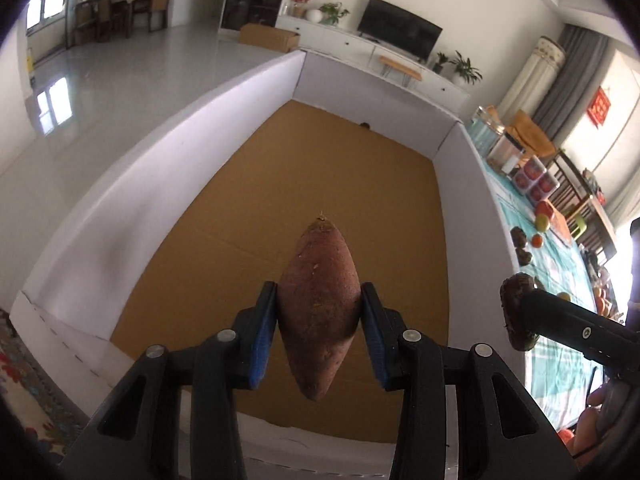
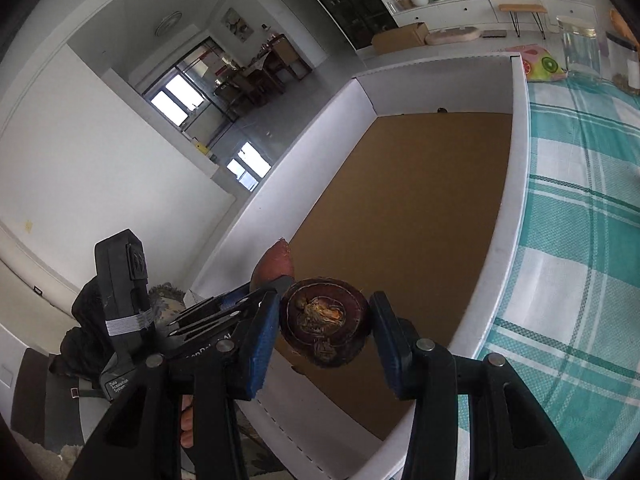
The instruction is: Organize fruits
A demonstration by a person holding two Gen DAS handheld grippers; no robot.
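Observation:
My left gripper (image 1: pixel 319 316) is shut on a reddish sweet potato (image 1: pixel 319 304) and holds it, tip forward, above the brown floor of a large white-walled box (image 1: pixel 224 112). My right gripper (image 2: pixel 324 330) is shut on a round dark brown bulb-like root (image 2: pixel 324 322), held over the near part of the same box (image 2: pixel 518 184). The right gripper and its root (image 1: pixel 516 312) show at the right edge of the left wrist view. The left gripper's sweet potato tip (image 2: pixel 274 262) shows left of the root in the right wrist view.
The box floor (image 1: pixel 320 168) is bare brown cardboard. Right of the box lies a teal checked tablecloth (image 2: pixel 580 220) with several fruits (image 1: pixel 540 220), a clear fruit container (image 1: pixel 534 178) and jars (image 1: pixel 506 150). A glass jar (image 2: pixel 582 48) stands at the far end.

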